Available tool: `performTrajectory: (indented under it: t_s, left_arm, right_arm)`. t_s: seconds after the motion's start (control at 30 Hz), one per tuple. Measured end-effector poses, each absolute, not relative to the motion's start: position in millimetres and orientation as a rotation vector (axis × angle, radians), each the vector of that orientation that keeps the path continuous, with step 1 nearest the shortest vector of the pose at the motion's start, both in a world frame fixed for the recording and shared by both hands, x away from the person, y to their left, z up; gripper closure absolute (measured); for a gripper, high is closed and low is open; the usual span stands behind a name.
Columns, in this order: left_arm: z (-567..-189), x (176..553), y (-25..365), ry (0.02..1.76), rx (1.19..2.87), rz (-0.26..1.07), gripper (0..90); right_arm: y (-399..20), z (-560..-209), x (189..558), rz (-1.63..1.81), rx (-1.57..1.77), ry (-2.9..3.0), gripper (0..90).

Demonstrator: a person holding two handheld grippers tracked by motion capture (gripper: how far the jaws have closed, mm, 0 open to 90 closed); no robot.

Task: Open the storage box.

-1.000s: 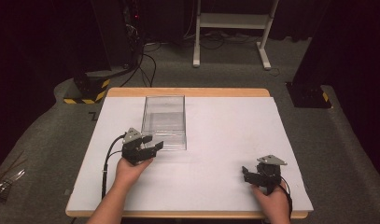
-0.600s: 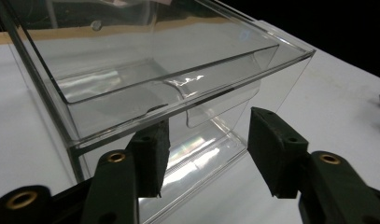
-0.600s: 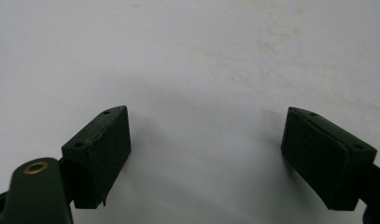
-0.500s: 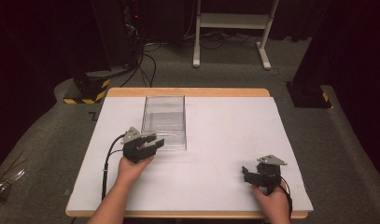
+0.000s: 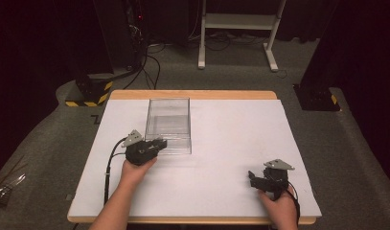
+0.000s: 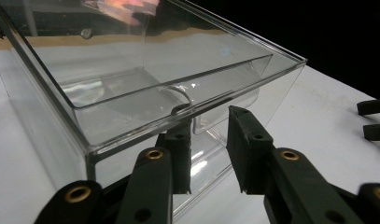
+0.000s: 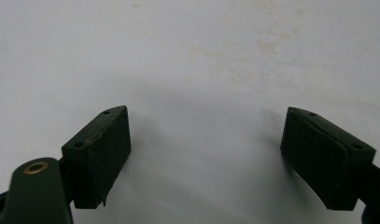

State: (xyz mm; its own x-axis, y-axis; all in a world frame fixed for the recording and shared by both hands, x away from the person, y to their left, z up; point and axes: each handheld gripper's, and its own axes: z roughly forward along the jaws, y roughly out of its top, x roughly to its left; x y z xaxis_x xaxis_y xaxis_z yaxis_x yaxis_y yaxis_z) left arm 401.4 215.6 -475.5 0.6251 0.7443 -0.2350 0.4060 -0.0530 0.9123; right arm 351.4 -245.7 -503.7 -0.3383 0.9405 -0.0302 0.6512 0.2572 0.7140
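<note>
Since a second ago the left tongs (image 5: 159, 143) have crept forward and a little right, from beside the near-left corner of the clear plastic box (image 5: 168, 124) up to its near wall; the right tongs (image 5: 252, 178) and the box have held their places.

Left tongs, left gripper view (image 6: 208, 140): jaws apart with a narrow gap, not clamped. One jaw sits against the box's near wall right under the rim, by a small curved notch in the rim; the other jaw stands just outside the wall. Whether the wall itself runs between the jaws, I cannot tell. The left hand (image 5: 135, 170) grips the tool from behind, and its cable (image 5: 108, 165) loops back along the forearm.

Right tongs, right gripper view (image 7: 206, 158): jaws spread wide, with bare white surface between them, low over the bench. The right hand (image 5: 279, 208) holds them near the near-right corner, well apart from the box.

The box (image 6: 145, 74) is see-through, open-topped, rectangular, and empty as far as can be seen. It stands upright on the bench (image 5: 231, 143), left of centre, with its long side running away from the person.

The bench has a white top with a wooden edge showing at the far and near sides. Beyond it are grey carpet, a white frame stand (image 5: 235, 28) and a yellow-and-black striped base (image 5: 89, 93) at far left.
</note>
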Motion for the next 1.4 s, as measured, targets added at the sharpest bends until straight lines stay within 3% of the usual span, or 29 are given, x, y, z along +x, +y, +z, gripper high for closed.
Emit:
performTrajectory:
  t_s: [0.43, 1.4]
  left_arm:
    - [-480.4, 402.6, 222.9, 0.886, 1.667, 0.336, 77.4]
    - [-482.6, 389.2, 228.4, 0.839, 1.667, 0.31, 80.0]
  right_arm:
    - [-245.8, -503.7, 351.2, 0.848, 1.437, 2.081, 16.4]
    - [-245.5, -503.8, 350.9, 0.849, 1.437, 2.079, 16.4]
